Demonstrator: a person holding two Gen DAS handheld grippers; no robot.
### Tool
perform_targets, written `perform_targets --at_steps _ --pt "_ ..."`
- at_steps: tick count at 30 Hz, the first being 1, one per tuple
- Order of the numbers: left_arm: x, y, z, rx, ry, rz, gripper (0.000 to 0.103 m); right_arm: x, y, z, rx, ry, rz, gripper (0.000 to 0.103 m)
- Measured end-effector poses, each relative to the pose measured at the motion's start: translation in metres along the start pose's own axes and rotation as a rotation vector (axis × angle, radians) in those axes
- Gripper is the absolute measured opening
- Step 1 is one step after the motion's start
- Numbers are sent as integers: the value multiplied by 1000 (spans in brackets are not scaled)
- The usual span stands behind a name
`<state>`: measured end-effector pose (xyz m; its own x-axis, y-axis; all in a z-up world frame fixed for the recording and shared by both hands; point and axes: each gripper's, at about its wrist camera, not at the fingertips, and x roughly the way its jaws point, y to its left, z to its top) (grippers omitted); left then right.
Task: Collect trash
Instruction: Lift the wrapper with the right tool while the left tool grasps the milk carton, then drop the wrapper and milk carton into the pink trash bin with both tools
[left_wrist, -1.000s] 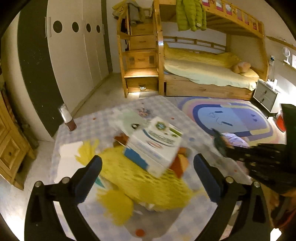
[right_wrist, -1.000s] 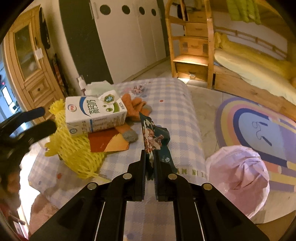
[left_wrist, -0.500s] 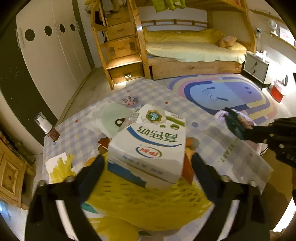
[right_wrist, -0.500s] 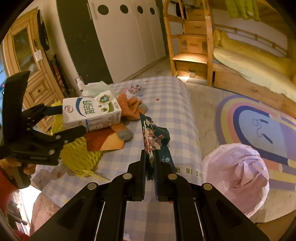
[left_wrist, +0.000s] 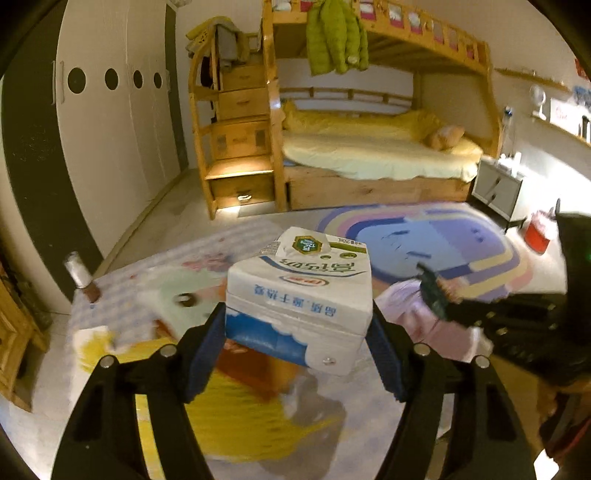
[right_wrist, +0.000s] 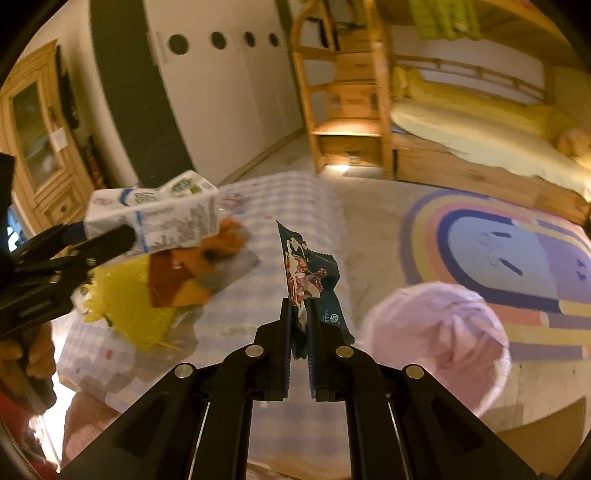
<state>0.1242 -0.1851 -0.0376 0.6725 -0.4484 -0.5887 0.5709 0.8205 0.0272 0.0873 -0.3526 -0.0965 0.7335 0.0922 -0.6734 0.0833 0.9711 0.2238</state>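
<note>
The left gripper (left_wrist: 297, 345) is closing its fingers on the milk carton (left_wrist: 301, 295), lifted above the bench (right_wrist: 280, 206). The right gripper (right_wrist: 298, 332), nearly shut, pinches a dark wrapper (right_wrist: 308, 273). Next, both probably go into the pink trash bag (right_wrist: 439, 339) beside the bench.

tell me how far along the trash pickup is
Nothing visibly binned yet. In hand: the left tool is closing on the milk carton, lifted off the table; the right tool pinches a dark wrapper near the pink bag. Left: yellow netting, orange paper and other scraps on the table.
</note>
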Motion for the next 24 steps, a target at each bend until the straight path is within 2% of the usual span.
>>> perform_targets --at_steps 5,12,13,15,17,22,24 --pt "20 -49 -5 -14 -22 -37 70 11 -57 -22 89 78 -110 9" --pt "49 -90 -6 -17 -15 -81 70 34 -104 -39 151 145 -186 14" --pt "53 -93 -5 -17 -9 -82 70 36 -105 -38 156 149 -192 17" --pt "58 -96 -6 -22 3 -94 70 41 -113 -37 166 150 -204 41" --pt "61 -99 -7 -18 11 -95 70 41 -119 -36 167 142 -216 50" --pt "70 -110 -10 -7 41 -121 70 22 -129 -33 209 99 -211 52" --pt "75 -116 -11 8 50 -131 70 8 -134 -30 237 67 -210 62"
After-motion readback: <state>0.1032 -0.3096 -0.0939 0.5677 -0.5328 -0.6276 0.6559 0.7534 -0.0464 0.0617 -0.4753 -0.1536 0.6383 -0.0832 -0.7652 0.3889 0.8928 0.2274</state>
